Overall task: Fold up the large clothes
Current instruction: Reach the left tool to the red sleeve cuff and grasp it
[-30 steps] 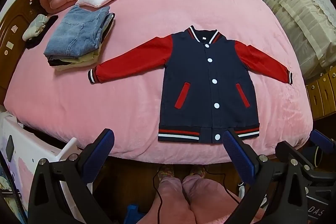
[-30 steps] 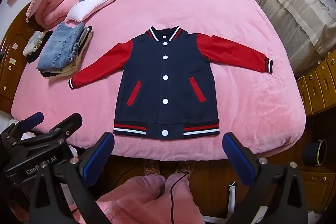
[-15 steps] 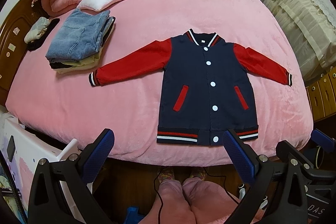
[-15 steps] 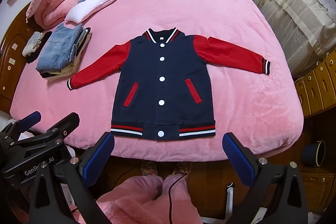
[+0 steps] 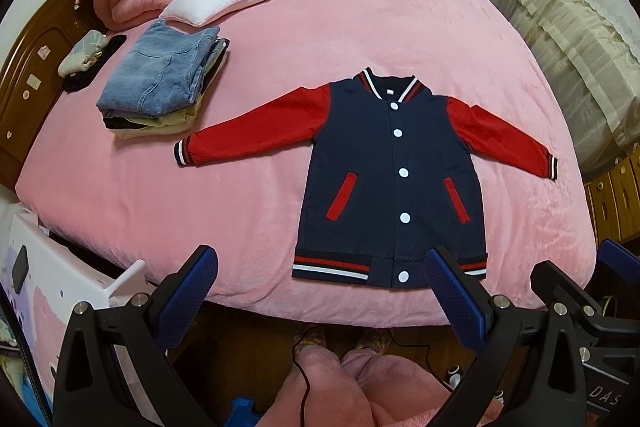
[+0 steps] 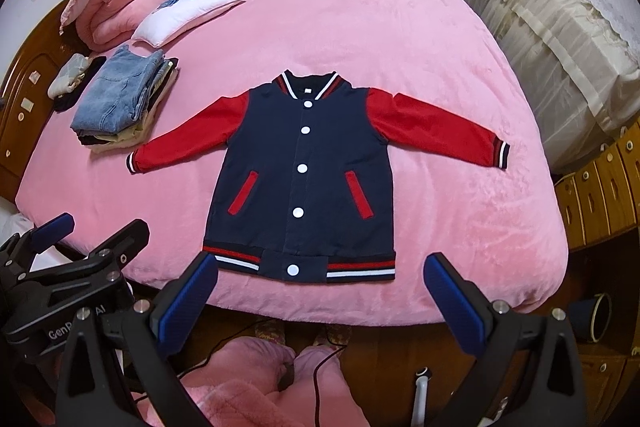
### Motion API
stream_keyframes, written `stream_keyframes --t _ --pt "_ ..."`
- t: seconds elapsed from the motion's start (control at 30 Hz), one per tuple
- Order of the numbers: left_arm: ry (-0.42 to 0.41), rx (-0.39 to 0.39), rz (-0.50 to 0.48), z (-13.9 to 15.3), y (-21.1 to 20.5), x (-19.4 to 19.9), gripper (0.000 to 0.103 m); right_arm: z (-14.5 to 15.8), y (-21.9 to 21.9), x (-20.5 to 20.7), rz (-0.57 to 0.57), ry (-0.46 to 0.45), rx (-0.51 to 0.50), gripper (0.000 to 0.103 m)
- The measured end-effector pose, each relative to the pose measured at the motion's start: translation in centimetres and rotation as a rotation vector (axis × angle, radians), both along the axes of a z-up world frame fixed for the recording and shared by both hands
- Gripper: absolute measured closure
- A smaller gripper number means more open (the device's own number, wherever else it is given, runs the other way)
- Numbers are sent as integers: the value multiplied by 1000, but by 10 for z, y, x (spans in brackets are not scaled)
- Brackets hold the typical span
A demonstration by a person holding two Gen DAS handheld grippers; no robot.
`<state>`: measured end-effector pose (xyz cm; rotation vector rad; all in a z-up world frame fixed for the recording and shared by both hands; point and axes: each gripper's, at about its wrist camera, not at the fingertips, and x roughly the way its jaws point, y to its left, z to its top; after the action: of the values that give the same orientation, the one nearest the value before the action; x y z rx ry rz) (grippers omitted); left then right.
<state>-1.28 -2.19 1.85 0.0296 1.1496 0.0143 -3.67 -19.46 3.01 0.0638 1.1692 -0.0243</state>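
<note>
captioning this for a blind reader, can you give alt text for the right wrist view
A navy snap-button varsity jacket with red sleeves lies flat, front up, sleeves spread, on a pink plush bedspread. The right gripper, blue-padded jaws wide open, hangs over the bed's near edge, touching nothing. A stack of folded denim clothes sits far left.

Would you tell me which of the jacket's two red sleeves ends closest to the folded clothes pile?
The sleeve toward the headboard; its striped cuff lies beside the folded clothes pile, unlike the other sleeve.
</note>
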Motion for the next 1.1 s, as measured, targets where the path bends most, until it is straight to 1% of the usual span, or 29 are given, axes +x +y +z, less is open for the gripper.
stream_keyframes --t 0.2,0.37,0.47,0.5,0.6,0.67,0.77,0.87,0.93,1.0,1.1 --pt "-6 -29 38 -4 -2 -2 1 -1 -9 5 41 -15 -11 0" --pt "43 -80 74 -16 1 -6 1 -6 -13 5 72 -7 5 0" --pt "107 -138 95 -31 5 -5 1 -11 -13 6 80 -13 10 0" --pt "132 -158 112 -39 10 -4 1 -13 -13 6 82 -25 10 0" --pt "206 -208 214 -69 32 -5 1 -24 -7 4 104 -73 -16 0" --pt "240 -240 286 -92 52 -7 1 -35 -2 4 123 -88 -28 0" --pt "282 -309 360 -125 79 -6 1 -53 7 8 141 -66 -15 0" --pt "319 -342 442 -160 108 4 1 -70 18 16 168 -59 3 0" --pt "329 -347 502 -181 130 16 1 -84 27 22 193 -53 15 0" --pt "322 -358 585 -199 156 32 1 -99 33 28 204 -40 32 0" --pt "296 -391 679 -223 196 60 1 -127 43 42 208 26 31 0"
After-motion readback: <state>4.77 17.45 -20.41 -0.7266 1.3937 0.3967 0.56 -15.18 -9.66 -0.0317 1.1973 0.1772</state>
